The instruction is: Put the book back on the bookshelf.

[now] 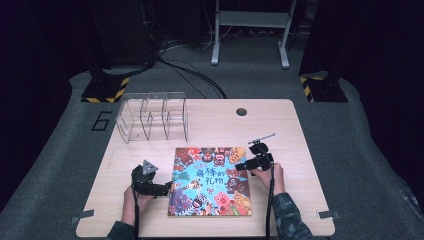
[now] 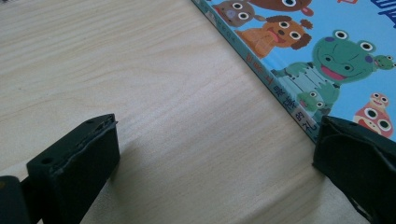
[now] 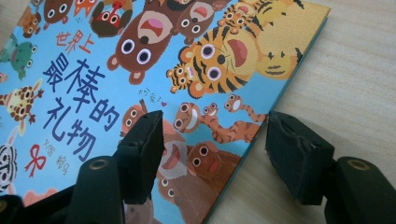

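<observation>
We see clear rack [image 1: 152, 116] at table's [image 1: 210, 120] 11 o'clock, slots bare. Picture book [image 1: 210, 181] lies flat at centre, slightly toward 6 o'clock. Left gripper [image 1: 161, 189] at book's 9 o'clock, jaws wide: one over bare wood, other touching spine edge [image 2: 280, 93]. Right gripper [image 1: 242, 166] at book's 3 o'clock, jaws wide, straddling right edge [image 3: 280, 100], one over cover, one over wood. Bare wood open at 12 o'clock and beyond both side edges.
</observation>
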Demonstrator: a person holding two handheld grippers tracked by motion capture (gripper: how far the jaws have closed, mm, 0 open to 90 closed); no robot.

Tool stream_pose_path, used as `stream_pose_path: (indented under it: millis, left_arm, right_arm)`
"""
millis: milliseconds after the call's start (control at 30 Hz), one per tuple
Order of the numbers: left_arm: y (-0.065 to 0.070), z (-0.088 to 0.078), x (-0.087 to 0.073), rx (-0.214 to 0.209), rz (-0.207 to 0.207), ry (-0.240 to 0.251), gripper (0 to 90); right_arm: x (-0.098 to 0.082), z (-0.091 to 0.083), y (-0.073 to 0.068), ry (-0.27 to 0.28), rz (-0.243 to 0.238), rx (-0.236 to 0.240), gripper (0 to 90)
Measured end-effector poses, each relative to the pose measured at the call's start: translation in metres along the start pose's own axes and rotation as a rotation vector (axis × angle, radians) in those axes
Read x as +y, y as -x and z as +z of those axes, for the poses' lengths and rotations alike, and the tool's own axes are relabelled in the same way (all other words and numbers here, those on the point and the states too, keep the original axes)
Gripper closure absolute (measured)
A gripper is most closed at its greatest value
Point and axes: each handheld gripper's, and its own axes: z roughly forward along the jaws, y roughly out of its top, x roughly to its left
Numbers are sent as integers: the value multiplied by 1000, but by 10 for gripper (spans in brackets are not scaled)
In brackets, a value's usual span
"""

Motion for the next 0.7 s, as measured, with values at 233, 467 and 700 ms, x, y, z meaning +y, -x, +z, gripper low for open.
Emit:
stream_pose_path:
  millis: [233,467,700]
  left_arm:
    - [0,0,0,0,0,0,0]
    - [0,0,0,1,2,0,0]
    - [0,0,0,2,3,1,1]
  right_arm:
    - [-2,-3,1,19,21,24,367]
    - [-3,-8,-4,23,4,44,389]
    - [5,-2,-16,3,-45,24,414]
